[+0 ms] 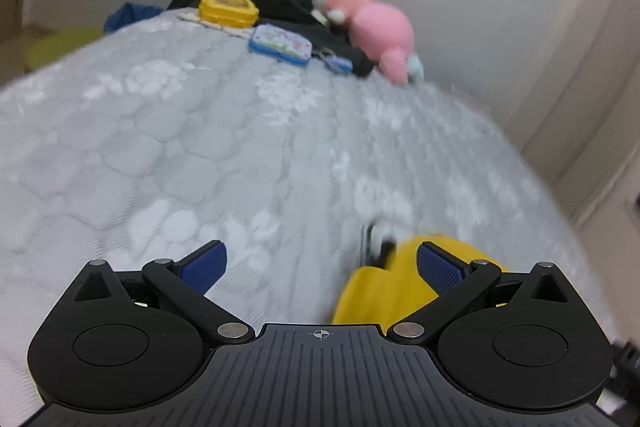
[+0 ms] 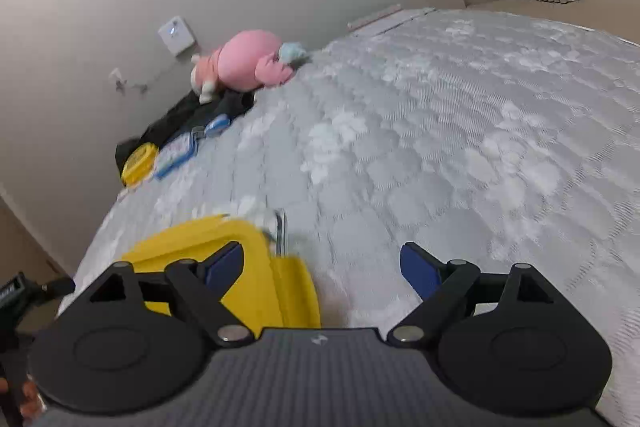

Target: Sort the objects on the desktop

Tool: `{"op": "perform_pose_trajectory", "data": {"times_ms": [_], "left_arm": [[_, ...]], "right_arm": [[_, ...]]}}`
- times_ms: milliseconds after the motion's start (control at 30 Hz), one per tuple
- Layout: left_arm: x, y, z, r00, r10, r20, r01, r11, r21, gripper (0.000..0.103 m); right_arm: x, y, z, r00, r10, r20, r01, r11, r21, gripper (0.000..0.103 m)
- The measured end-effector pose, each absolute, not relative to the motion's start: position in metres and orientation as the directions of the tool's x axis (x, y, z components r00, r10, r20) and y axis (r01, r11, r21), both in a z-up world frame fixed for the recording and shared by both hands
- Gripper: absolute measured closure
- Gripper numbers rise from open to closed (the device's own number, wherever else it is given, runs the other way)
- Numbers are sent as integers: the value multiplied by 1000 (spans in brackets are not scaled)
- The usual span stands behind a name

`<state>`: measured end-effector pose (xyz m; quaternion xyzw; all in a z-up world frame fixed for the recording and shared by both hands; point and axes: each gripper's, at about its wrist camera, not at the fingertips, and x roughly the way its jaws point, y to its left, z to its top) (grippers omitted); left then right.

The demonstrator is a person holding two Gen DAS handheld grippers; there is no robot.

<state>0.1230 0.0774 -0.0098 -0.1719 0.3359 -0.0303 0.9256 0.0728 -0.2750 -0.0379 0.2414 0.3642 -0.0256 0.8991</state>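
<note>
Both hand-held grippers, left and right, gape wide and empty above a quilted grey mattress; a glossy yellow box, blurred and partly hidden, lies just beneath them. Far off: round yellow tin, flat blue case, pink plush toy

You see a quilted, matt cloth mattress. The near yellow box looks smooth plastic. The far plush toy is soft pink fabric. Each hand-held gripper is matt black plastic with ribbed blue pads.
</note>
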Motion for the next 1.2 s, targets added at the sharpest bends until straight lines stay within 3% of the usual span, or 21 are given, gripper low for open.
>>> {"op": "perform_pose_trajectory", "data": {"times_ms": [167,267,433,633,1000,1200], "left_arm": [[96,51,-38,526,-249,-813,9,958,-288,0],[95,35,-48,438,-236,-868,63,971,-232,0],[103,40,-57,416,-259,-872,41,963,-267,0],[113,48,-71,403,-319,-858,-11,935,-353,0],[101,7,-58,458,-357,-814,228,932,-281,0],[102,4,-63,448,-362,-818,249,929,-275,0]], "right_arm": [[68,-255,-46,612,168,-773,178,923,342,17],[67,-247,-54,565,187,-803,179,923,341,21],[61,-245,-56,579,215,-786,182,906,382,34],[69,-243,-66,554,239,-798,185,899,398,33],[72,-207,-74,551,172,-816,29,974,225,34],[73,-216,-78,540,201,-817,79,955,287,34]]}}
